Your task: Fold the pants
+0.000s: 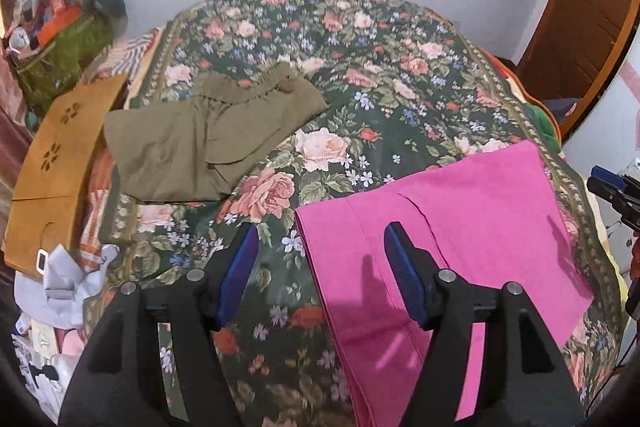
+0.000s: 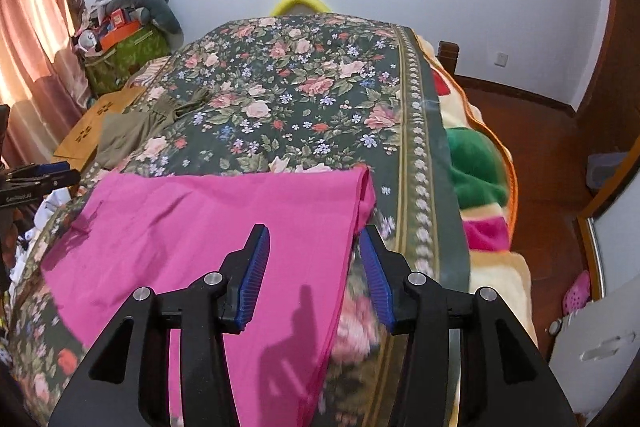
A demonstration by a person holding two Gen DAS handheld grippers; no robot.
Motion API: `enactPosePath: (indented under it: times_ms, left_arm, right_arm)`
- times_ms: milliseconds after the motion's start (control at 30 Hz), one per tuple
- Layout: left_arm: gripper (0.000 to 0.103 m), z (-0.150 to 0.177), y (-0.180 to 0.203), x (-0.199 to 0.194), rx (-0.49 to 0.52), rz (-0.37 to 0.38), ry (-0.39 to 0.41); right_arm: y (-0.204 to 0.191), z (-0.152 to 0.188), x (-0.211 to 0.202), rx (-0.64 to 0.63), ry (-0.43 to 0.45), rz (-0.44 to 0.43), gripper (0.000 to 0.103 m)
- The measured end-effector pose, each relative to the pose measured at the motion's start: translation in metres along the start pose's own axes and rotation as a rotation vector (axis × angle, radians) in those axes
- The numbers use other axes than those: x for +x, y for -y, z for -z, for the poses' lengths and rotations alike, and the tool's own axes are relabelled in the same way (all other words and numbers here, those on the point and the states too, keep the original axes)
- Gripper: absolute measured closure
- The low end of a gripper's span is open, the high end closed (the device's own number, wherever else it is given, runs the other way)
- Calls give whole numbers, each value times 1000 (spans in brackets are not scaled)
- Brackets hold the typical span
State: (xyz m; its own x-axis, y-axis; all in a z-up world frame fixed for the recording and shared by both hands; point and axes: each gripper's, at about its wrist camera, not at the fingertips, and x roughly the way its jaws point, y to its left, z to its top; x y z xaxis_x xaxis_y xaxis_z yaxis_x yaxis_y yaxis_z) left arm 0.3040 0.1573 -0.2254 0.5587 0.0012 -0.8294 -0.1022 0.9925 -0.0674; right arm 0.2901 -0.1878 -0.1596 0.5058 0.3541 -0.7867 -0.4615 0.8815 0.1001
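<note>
Left wrist: green bin (image 1: 60, 63) full of clutter beside floral bed (image 1: 400, 75).

Bright, even daylight here, glowing through the curtain (image 2: 36, 39) at left. Hard finger shadows fall on the pink pants (image 2: 208, 223). Fisheye bends the edges, corners go black, slight blur on the bedspread (image 2: 360, 327) near the lens.
</note>
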Motion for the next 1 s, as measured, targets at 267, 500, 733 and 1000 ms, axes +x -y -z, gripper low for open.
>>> enactPosePath:
  times_ms: [267, 500, 733, 1000]
  left_arm:
    - [38, -10, 1, 39, 6, 20, -51]
    - [38, -12, -2, 67, -10, 44, -105]
    - [38, -11, 2, 80, 0, 72, -134]
    - [60, -4, 9, 75, 77, -15, -82]
  right_arm:
    - [16, -18, 49, 54, -47, -35, 60]
    - [30, -31, 91, 66, -109, -31, 60]
    - [34, -34, 109, 79, -121, -62, 64]
    - [25, -28, 117, -32, -126, 8, 100]
